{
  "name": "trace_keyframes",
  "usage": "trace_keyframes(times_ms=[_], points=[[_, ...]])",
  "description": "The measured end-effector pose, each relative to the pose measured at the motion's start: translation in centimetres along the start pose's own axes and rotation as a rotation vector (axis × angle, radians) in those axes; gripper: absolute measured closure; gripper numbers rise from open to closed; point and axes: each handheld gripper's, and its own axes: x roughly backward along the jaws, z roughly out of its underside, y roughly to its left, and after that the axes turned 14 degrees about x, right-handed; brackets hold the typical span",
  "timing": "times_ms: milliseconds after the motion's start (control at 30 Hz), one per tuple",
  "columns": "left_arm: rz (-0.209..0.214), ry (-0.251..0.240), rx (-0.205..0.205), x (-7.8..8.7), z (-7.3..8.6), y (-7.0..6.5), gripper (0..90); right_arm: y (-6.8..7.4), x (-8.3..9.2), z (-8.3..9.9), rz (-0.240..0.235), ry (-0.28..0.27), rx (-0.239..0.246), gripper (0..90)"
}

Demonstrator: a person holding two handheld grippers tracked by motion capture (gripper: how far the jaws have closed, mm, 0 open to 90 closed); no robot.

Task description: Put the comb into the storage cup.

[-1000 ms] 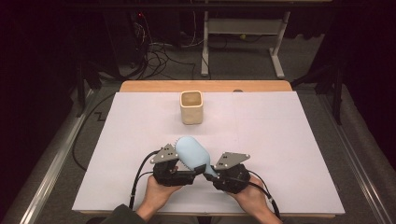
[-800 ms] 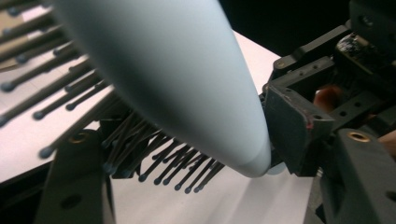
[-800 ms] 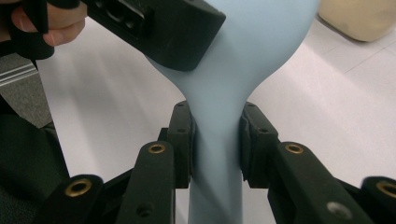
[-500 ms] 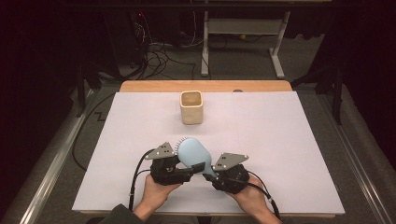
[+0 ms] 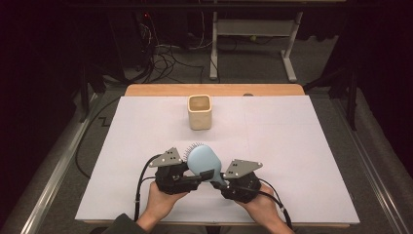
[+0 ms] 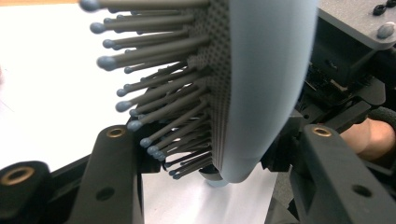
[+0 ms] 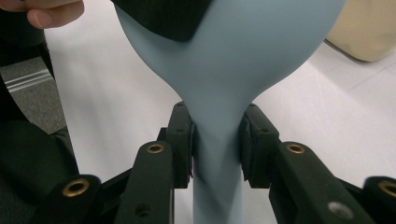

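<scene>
Now: pale-blue hairbrush [image 5: 203, 160] held above worktop [image 5: 302, 146] near its front edge. Right tool [image 5: 221, 183] clamped on handle neck; left tool [image 5: 195, 179] just closed onto brush head, bristles on one side. Beige cup [image 5: 199, 112] well apart behind; open white surface left, right.

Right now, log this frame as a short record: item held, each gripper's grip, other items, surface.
item: blue hairbrush, lifted off the sheet, bristles toward the left
left gripper: jaws have just been closing, now shut on the brush head
right gripper: shut on the handle at the neck
other: beige cup, upright, apart, farther back
surface: white sheet on table
</scene>
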Motion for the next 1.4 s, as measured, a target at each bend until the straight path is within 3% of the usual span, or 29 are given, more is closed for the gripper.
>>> trace_keyframes(times_ms=[100,533,867,1067,1400], points=[[-0.001,-0.007,-0.007,0.1,-0.1,-0.2,52.3,0.0,0.1,0.0,-0.003,-0.011,-0.007,68.2],[-0.011,-0.028,-0.012,0.9,-0.3,-0.2,52.5,-0.9,0.7,0.6,-0.013,-0.083,-0.051,37.0],[-0.024,-0.032,-0.015,1.1,-0.5,-0.2,52.4,-1.8,2.9,2.2,0.06,-0.134,-0.068,31.6],[-0.029,-0.036,-0.018,1.3,-0.5,-0.2,52.4,-2.6,4.5,3.6,0.099,-0.155,-0.103,30.5],[-0.039,-0.046,-0.016,1.8,-0.6,-0.2,52.4,-3.6,7.2,7.0,0.214,-0.188,-0.167,29.5]])
